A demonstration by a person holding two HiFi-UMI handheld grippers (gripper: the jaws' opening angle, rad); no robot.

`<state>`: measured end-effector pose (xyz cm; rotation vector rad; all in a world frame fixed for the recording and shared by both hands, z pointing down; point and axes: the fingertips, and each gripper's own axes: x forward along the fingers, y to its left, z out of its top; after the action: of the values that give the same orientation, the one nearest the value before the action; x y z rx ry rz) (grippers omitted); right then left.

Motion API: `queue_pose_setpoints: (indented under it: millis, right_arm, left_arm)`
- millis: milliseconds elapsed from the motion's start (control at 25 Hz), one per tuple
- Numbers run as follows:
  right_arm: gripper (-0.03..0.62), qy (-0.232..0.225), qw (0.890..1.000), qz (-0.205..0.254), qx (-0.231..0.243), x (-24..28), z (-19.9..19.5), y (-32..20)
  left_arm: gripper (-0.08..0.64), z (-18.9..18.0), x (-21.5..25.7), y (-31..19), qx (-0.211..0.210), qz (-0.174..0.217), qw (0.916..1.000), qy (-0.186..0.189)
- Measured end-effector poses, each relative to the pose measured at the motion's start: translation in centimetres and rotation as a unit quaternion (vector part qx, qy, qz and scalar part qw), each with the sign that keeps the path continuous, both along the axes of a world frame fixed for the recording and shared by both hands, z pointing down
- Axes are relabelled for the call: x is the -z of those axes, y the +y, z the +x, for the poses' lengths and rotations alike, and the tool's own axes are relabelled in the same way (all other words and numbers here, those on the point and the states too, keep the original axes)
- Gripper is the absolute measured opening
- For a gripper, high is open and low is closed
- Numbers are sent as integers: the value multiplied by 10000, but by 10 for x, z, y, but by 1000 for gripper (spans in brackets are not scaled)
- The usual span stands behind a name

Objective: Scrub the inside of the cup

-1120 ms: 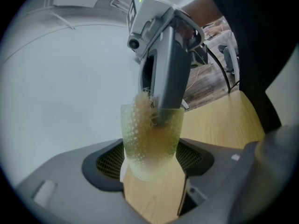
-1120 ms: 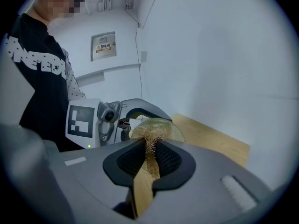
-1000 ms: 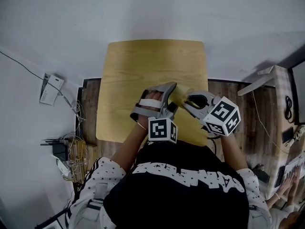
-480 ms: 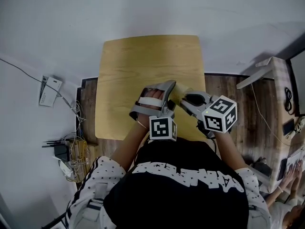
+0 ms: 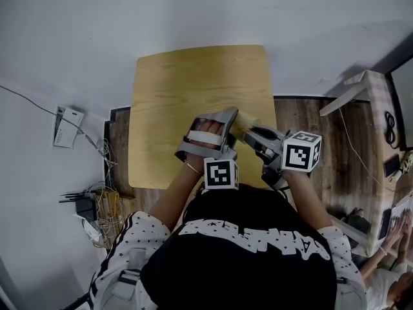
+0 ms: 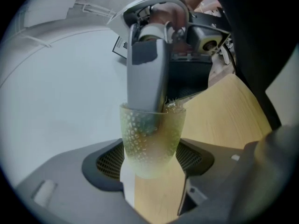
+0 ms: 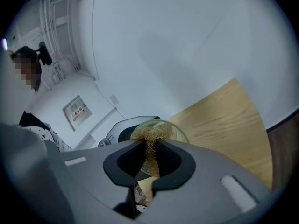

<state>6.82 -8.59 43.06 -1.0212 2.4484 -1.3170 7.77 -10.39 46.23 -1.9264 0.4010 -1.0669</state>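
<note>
Left gripper (image 5: 230,123) is clamped round the lower body of the dimpled, greenish translucent cup (image 6: 152,139), held over the wooden table (image 5: 193,82). Right gripper (image 7: 148,158) pinches a fibrous golden scourer (image 7: 150,133), which is pushed into the cup's mouth. Recommended: steady the cup and rotate the scourer against the wall, down to the base. Print on the wall panel (image 7: 77,111) is illegible.

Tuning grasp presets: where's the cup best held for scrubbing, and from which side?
Hold the cup by its narrower lower body, across the round wall, coming from the base end, as the left gripper does. That leaves the open mouth free, where the right gripper has the scrubber.
</note>
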Motion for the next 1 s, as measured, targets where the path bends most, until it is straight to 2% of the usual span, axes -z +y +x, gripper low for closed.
queue_pose_setpoints:
  millis: [160, 320, 440, 520, 720, 920, 1000]
  right_arm:
    - [57, -621, 9977, -144, -250, 5, 6, 0]
    - [56, -874, 9954, -61, -385, 11, 13, -2]
    - [55, -1080, 9926, -189, -518, 9, 15, -1]
    - [55, -1252, 9897, -311, -614, 7, 15, -1]
    - [55, -1779, 9788, -619, -799, 1, 18, 1]
    - [55, -2516, 9582, -914, -1013, -1, 20, 2]
    - [54, -2605, 9553, -939, -1034, -1, 20, 3]
  left_arm:
    - [347, 2, 2, 1, -63, 190, 9998, -83]
    - [347, 0, 4, -3, -171, 598, 9973, -390]
    - [347, -4, 3, -2, -194, 648, 9964, -504]
    - [347, -4, 6, -3, -188, 700, 9963, -452]
    - [347, -6, 9, -2, -203, 808, 9955, -456]
    - [347, -5, 16, -3, -255, 1069, 9929, -462]
    - [347, -6, 18, -3, -239, 1129, 9921, -495]
